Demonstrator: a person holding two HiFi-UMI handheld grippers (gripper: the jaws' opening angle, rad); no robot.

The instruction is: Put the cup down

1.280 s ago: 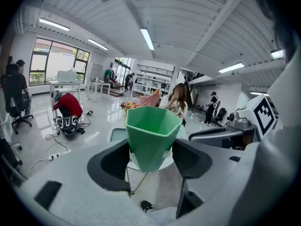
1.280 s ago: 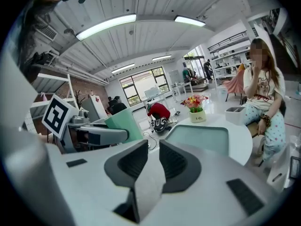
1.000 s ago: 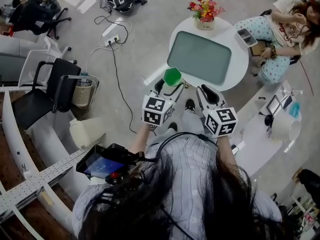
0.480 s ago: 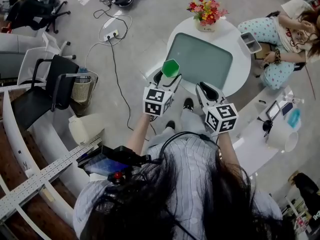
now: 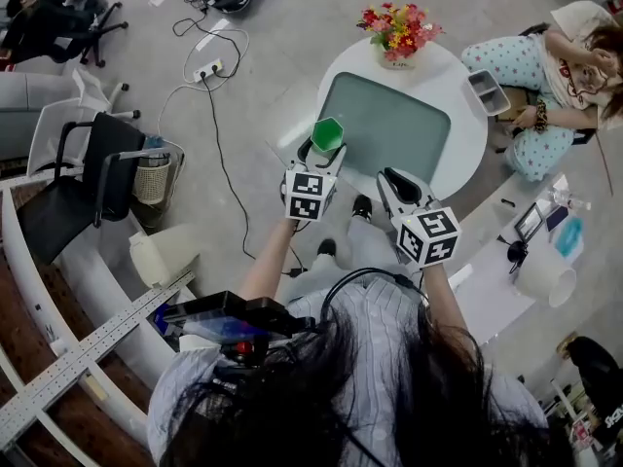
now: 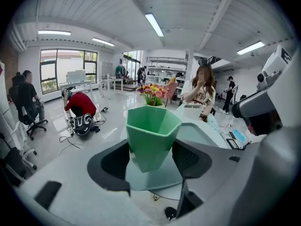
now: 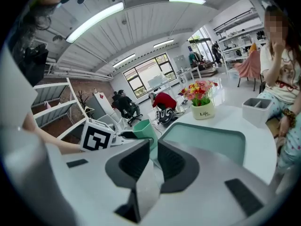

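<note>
Step in hand: carry-to-place, cup not down yet.

- left gripper (image 5: 326,152): jaws clamped on the cup (image 6: 153,134), one pad on each side of its lower body. Cup sits upright, mouth up, no visible tilt. In the head view it sits over the near-left edge of the round white table (image 5: 465,142), at the left rim of the teal tray (image 5: 389,123). In the left gripper view its base looks clear of any surface, so I judge it to be held in the air. Can't tell how high.
- Table further in: tray surface bare, a pot of flowers (image 5: 397,25) at the far side and a small grey bin (image 5: 484,91) at the right rim, both well apart from the cup.
- right gripper (image 7: 151,160): jaws nearly together, only a thin slit, nothing between them. It sits beside the left one and takes no part in the grip.

Next move, my read: push the cup a bit further over the tray or bare tabletop, lower it straight down until the base seats flat, then spread the jaws and back out along their axis so the pads don't drag it.

Cup itself: plain green, faceted sides with an angular, roughly hexagonal rim, tapering to a narrower base. Looks empty, rigid and light. The narrow foot could tip if released early or nudged on exit.
</note>
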